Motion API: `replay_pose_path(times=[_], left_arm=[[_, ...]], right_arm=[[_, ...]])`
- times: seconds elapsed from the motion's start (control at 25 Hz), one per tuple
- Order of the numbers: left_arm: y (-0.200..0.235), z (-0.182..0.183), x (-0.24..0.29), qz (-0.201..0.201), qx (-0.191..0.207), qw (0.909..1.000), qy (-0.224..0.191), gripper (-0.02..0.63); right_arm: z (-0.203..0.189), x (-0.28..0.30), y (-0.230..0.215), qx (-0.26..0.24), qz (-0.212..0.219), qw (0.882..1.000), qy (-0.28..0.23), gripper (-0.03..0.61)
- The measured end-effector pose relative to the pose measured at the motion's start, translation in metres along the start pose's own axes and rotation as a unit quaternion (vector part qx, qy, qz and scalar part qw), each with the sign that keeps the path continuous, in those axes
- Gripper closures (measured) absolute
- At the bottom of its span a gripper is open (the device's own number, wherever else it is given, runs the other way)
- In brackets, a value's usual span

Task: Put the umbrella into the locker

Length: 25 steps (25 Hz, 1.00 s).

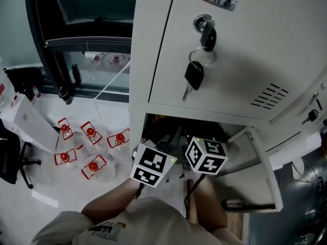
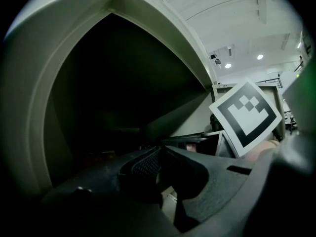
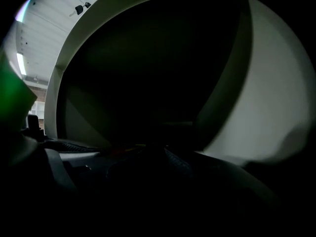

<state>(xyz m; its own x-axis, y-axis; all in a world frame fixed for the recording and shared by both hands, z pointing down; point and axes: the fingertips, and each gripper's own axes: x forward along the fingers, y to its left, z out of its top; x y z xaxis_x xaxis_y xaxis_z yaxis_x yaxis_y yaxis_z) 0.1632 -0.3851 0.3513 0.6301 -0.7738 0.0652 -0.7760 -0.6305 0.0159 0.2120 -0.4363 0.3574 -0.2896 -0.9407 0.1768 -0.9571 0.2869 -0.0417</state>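
Note:
The locker stands in front of me with its lower compartment open and its door swung out to the right. Both grippers reach level into that dark opening; only their marker cubes show in the head view, the left and the right. The left gripper has its tips together with nothing visible between them. The right gripper is in deep shadow, so its jaws and anything in them cannot be read. I cannot make out the umbrella in any view.
A bunch of keys hangs from the upper door's lock. On the floor at left lie several clear packets with red caps, a white box and an office chair. A dark door frame stands behind them.

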Motion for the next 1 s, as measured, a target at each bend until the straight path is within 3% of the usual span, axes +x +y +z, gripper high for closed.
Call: replay_pose_path(times=[0.32, 0.52, 0.8, 1.0], left_arm=[[-0.001, -0.003, 0.004, -0.010, -0.002, 0.9999, 0.013, 0.606], [-0.007, -0.004, 0.003, -0.020, 0.000, 0.9997, 0.015, 0.606], [-0.021, 0.011, -0.008, -0.031, 0.014, 0.9994, 0.000, 0.606], [-0.028, 0.033, -0.021, -0.040, 0.025, 0.9987, -0.019, 0.605]], right_arm=[[-0.002, 0.005, -0.005, -0.011, -0.008, 1.000, 0.005, 0.525], [0.003, -0.004, -0.005, 0.001, -0.004, 1.000, -0.021, 0.439], [0.025, -0.037, 0.000, -0.004, -0.006, 0.998, -0.061, 0.440], [0.045, -0.064, 0.007, -0.012, -0.011, 0.995, -0.100, 0.486]])
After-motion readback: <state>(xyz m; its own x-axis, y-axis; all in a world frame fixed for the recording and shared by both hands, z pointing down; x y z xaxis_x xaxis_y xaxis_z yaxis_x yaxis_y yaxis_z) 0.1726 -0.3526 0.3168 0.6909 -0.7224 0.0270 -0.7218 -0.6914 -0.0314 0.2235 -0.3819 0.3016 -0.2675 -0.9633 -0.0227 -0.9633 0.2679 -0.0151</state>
